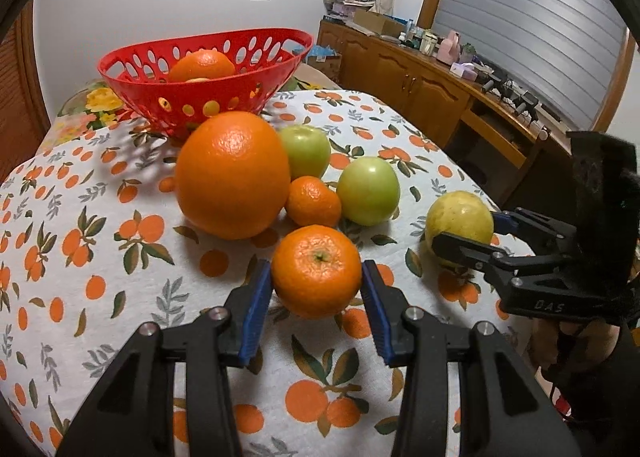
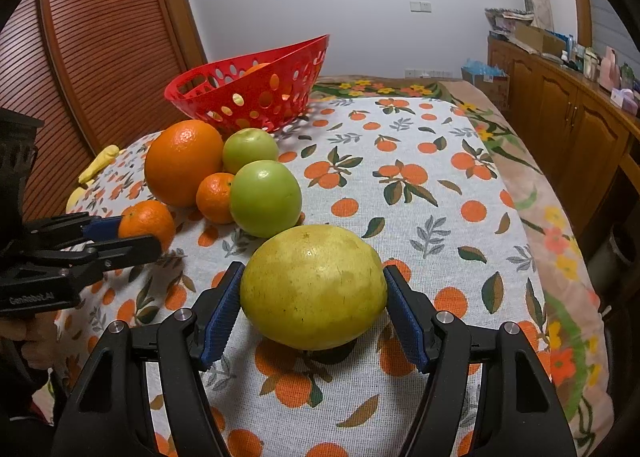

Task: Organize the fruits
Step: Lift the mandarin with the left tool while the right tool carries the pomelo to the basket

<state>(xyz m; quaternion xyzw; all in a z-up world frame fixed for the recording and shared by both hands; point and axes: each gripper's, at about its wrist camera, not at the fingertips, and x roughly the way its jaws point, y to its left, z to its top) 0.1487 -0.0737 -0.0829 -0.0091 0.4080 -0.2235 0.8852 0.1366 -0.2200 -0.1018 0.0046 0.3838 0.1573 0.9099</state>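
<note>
Fruits are sitting squarely between both your jaws: the left gripper (image 1: 318,289) is bracketing a mandarin (image 1: 317,271), the right gripper (image 2: 314,307) a yellow citrus (image 2: 314,287) lying crosswise, pads touching or nearly; the red basket (image 1: 176,105) is waiting beyond, near the surface's far edge.

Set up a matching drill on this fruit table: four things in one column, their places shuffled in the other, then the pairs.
Things:
1. small orange mandarin with green stem
2. big yellow-green citrus fruit
3. red perforated plastic basket
4. large round orange

Places:
A. far end of the printed tablecloth, fruit inside
B. between the left tool's blue pads
C. just in front of the basket, beside a green apple
D. between the right tool's blue pads

Pairs: 1-B, 2-D, 3-A, 4-C
</note>
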